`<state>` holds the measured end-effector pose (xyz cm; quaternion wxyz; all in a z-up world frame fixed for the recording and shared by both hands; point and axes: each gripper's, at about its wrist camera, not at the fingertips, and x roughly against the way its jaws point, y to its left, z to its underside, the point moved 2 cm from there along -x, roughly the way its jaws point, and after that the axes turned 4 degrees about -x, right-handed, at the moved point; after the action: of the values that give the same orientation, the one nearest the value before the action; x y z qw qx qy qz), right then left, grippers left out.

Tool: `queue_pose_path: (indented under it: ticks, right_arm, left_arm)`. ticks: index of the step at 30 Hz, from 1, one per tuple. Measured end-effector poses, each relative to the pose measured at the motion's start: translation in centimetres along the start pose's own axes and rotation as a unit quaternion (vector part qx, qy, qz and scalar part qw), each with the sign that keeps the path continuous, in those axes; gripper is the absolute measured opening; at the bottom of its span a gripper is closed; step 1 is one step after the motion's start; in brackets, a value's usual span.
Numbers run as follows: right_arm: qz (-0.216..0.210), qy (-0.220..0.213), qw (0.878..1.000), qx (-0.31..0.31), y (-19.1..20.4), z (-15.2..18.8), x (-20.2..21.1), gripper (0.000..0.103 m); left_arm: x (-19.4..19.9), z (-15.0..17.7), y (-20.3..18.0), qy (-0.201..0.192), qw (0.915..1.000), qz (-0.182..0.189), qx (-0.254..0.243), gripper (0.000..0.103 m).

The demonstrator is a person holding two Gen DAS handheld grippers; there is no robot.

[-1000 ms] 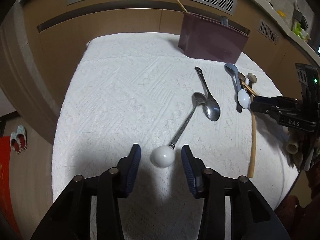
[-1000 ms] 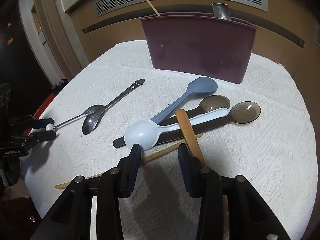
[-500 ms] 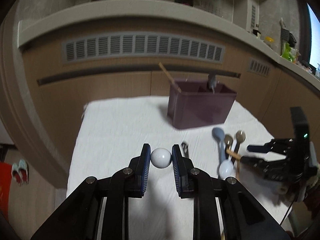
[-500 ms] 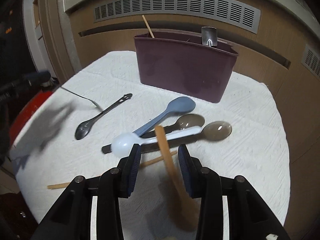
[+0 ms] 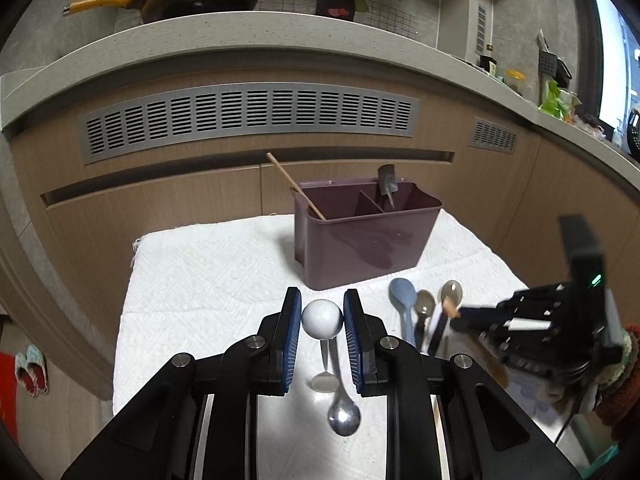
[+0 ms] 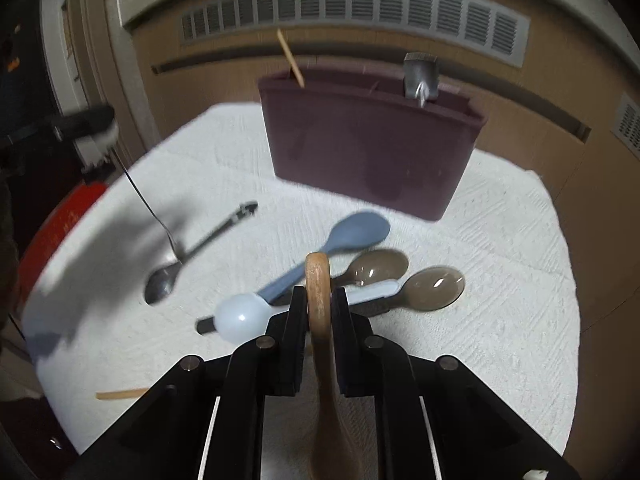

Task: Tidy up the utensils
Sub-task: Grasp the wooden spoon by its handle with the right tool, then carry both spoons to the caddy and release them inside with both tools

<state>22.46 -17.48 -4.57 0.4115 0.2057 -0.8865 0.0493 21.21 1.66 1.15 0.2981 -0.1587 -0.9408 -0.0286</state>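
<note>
The blue-padded fingers (image 5: 294, 332) of the left gripper (image 5: 322, 334) are nearly closed, clamping the white ball end of a thin metal spoon (image 5: 322, 319); the spoon hangs downward from the ball, its shaft and small bowl dangling between the finger arms above the white textured cloth (image 5: 208, 272). The right gripper (image 6: 319, 320) is likewise clenched, its dark fingers (image 6: 295, 320) pressing both sides of a light wooden spoon's handle (image 6: 318, 280); the rounded handle tip pokes out past the fingertips while the rest runs back under the gripper toward the camera.

Just beyond the right gripper's tips lies a cluster of spoons on the cloth: a white plastic spoon (image 6: 244, 314), a grey-blue plastic spoon (image 6: 352, 232) and two translucent brown spoons (image 6: 434, 286), crossing and touching one another. To their left a dark steel spoon (image 6: 160, 286) with a slotted handle lies apart. A thin wooden stick (image 6: 120, 394) lies at the cloth's near-left edge.

Behind them stands a maroon plastic utensil caddy (image 5: 360, 248) with a divider; a wooden chopstick (image 5: 294, 186) leans out of its left compartment and a metal utensil handle (image 5: 387, 184) rises from the right. Behind it is a wooden cabinet front with a grey vent grille (image 5: 248, 120).
</note>
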Motion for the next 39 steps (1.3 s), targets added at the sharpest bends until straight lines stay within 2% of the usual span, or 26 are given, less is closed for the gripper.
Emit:
queue_pose_path:
  ticks: [5, 15, 19, 22, 28, 31, 35, 39]
  right_arm:
    - [0.001, -0.054, 0.999, -0.002, 0.3, -1.3, 3.6, 0.011]
    - [-0.008, -0.085, 0.996, -0.022, -0.2, -2.1, 5.7, 0.011]
    - [-0.009, -0.107, 0.994, -0.023, -0.1, -3.2, 7.1, 0.011]
    - [-0.008, -0.136, 0.990, -0.017, -0.1, -5.5, 8.9, 0.011]
    - [0.020, -0.231, 0.973, -0.004, -1.0, -13.2, 14.0, 0.011]
    - [0.039, -0.245, 0.969, -0.006, -2.0, -15.7, 13.4, 0.011]
    - [0.050, -0.240, 0.969, -0.012, -3.8, -17.3, 10.0, 0.011]
    - [0.047, -0.204, 0.978, -0.028, -5.3, -17.6, 5.6, 0.011]
  left_arm:
    - [0.9, -0.4, -1.1, -0.006, 1.0000, 0.004, -0.007, 0.022]
    - [2.5, -1.7, -2.9, -0.020, 0.9995, 0.012, -0.019, 0.022]
    - [3.2, -3.2, -3.2, -0.034, 0.9991, 0.021, -0.018, 0.022]
    - [4.2, -6.1, -3.3, -0.058, 0.9976, 0.033, -0.017, 0.022]
    - [5.8, -14.5, -2.4, -0.141, 0.9884, 0.054, 0.001, 0.022]
    - [4.0, -17.1, -1.8, -0.158, 0.9856, 0.058, 0.009, 0.022]
    - [-0.4, -18.3, -0.6, -0.157, 0.9844, 0.075, 0.031, 0.022]
    - [-5.7, -17.9, 0.3, -0.133, 0.9880, 0.068, 0.039, 0.022]
